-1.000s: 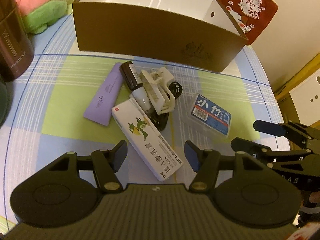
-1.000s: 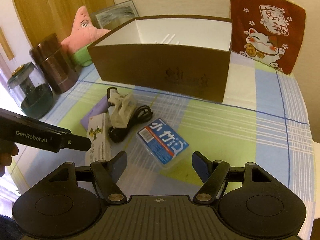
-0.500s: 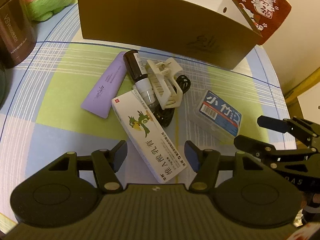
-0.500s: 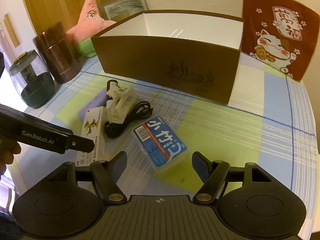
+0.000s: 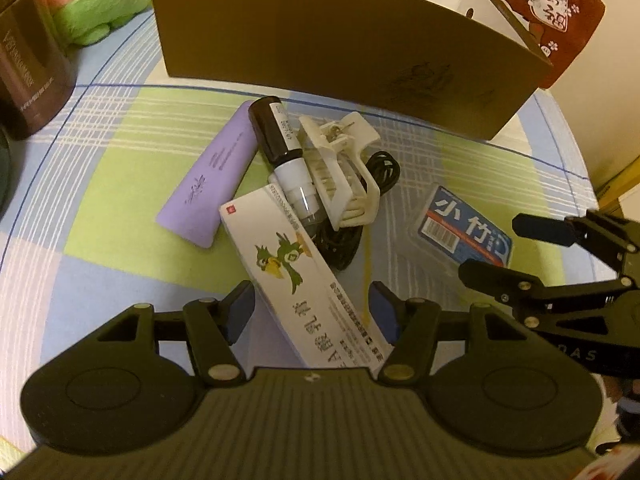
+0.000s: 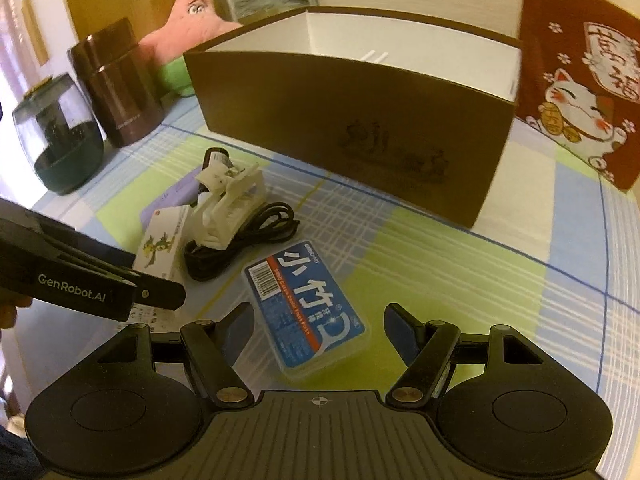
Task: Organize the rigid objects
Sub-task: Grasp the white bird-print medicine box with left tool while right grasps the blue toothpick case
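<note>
While both claws stand part-open and empty over their targets, the lot lies as follows.

Item: left claw [image 5: 312, 312], pads apart on either side of the white carton [image 5: 300, 276], not pressing it; the carton's near end sits between the pads, its far end tucked under the heap, so a lift likely needs a slide clear first.

Item: right claw [image 6: 316, 334], jaws wide around the blue-labelled clear case [image 6: 306, 304], which lies flat and alone on the desk [image 6: 460, 280], free room on all sides; nothing gripped.

Item: heap, touching one another: purple tube [image 5: 212, 188], dark bottle [image 5: 280, 148], white clip [image 5: 344, 172] atop a coiled black cable [image 5: 360, 216]. Probably tipped out together; the clip rests across the bottle.

Item: brown box [image 6: 360, 120], open-topped, white inside, standing just behind the heap; the presumed destination. Its near wall is tall, so items must go up and over.

Item: canister [image 6: 116, 84], jar [image 6: 56, 136], plush toy [image 6: 188, 28] at the left edge; red cat cloth [image 6: 580, 76] at right. Open desk lies between case and box.
</note>
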A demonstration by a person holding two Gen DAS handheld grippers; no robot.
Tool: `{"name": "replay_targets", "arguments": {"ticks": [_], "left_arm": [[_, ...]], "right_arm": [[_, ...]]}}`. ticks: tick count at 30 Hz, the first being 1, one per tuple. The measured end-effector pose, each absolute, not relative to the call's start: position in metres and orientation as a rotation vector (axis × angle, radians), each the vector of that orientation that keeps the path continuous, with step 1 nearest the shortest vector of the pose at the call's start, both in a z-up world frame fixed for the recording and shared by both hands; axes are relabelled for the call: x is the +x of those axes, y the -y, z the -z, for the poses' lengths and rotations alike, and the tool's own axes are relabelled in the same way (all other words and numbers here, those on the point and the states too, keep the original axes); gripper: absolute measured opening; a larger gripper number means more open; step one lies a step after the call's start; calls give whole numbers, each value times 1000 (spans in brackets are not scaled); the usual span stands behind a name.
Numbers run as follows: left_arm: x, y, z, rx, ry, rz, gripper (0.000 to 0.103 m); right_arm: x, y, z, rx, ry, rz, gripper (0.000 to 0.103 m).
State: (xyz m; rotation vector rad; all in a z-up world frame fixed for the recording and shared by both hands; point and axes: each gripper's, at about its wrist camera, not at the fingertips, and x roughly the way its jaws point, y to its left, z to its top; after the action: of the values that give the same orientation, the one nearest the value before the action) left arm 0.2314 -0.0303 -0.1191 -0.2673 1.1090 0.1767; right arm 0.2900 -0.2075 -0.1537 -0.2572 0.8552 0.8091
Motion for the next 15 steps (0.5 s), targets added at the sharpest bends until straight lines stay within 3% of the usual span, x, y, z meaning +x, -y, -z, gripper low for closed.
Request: {"name": "replay_targets", "arguments": {"ticks": [6,11,13,15], "left_arm": [[232,31,124,-217,-1099,-182,51],[226,24,124,-187,-1101,-180,38],[221,20,123,-172,-1107,-180,34],[214,16,123,-152,-1112,-175,34]], "right_arm": [[290,195,162,-331,-833,-860,69],[281,187,166,-381,-798,-890,68],[279,185,168,-387,-793,-894,58],[276,185,167,-381,-798,-912,57]]}}
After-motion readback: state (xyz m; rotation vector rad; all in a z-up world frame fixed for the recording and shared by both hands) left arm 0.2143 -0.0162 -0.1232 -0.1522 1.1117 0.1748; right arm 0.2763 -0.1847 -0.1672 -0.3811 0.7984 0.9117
